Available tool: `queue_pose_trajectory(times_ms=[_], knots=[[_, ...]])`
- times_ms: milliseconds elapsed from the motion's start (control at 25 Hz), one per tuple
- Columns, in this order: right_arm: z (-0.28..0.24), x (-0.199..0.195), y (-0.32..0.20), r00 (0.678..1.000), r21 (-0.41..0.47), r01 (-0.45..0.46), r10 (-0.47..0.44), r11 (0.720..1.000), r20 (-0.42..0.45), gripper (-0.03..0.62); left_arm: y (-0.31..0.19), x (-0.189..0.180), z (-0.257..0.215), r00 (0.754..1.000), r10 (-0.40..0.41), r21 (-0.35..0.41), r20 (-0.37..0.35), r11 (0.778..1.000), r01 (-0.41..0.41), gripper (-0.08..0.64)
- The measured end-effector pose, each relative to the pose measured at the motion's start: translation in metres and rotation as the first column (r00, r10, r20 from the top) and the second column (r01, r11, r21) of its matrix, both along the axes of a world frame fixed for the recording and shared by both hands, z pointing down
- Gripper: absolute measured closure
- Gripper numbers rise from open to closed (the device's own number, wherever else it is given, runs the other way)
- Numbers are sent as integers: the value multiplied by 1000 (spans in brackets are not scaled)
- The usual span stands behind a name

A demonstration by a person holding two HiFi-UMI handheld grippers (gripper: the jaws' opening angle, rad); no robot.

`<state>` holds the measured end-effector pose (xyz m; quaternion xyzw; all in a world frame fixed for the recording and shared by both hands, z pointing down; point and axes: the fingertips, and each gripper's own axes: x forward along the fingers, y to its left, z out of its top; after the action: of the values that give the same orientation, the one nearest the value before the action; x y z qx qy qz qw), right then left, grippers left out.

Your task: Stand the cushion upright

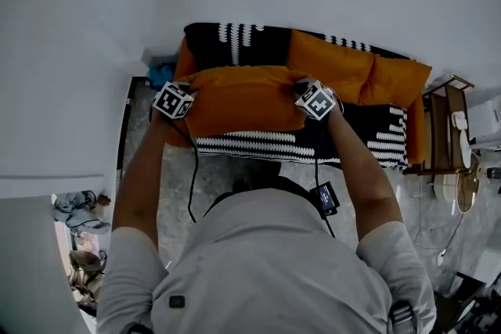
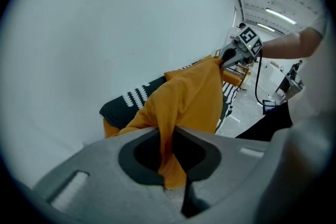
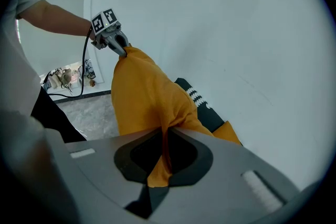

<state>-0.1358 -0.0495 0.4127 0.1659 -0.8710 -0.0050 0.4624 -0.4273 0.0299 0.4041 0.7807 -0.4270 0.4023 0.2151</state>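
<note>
An orange cushion (image 1: pixel 243 99) hangs in the air over a sofa (image 1: pixel 235 145) with a black-and-white patterned cover, stretched between my two grippers. My left gripper (image 1: pixel 191 95) is shut on the cushion's left corner, and orange fabric is pinched between its jaws (image 2: pixel 167 157). My right gripper (image 1: pixel 300 91) is shut on the right corner, with fabric bunched between its jaws (image 3: pixel 165 152). In the left gripper view the cushion (image 2: pixel 189 97) runs up to the right gripper (image 2: pixel 233 55). In the right gripper view the cushion (image 3: pixel 142 97) runs to the left gripper (image 3: pixel 118 45).
Two more orange cushions (image 1: pixel 329 62) (image 1: pixel 399 78) lean on the sofa back against a white wall. A wooden side table (image 1: pixel 446 129) stands at the right end. Grey stone floor (image 1: pixel 227 176) lies before the sofa. Clutter (image 1: pixel 78 207) sits at the lower left.
</note>
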Motion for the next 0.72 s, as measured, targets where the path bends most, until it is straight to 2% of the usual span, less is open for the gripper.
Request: queue_pose_trajectory(times_ms=[400,720], knots=[[13,-6,-71,998,-14,25,-24,1000,54,568,-72,-7,3,998,-44,-3,48,999,44,518],[24,-27,-123,999,-30,7,-5,1000,52,566,-138,-30,16,998,-8,-24,57,1000,9,518]])
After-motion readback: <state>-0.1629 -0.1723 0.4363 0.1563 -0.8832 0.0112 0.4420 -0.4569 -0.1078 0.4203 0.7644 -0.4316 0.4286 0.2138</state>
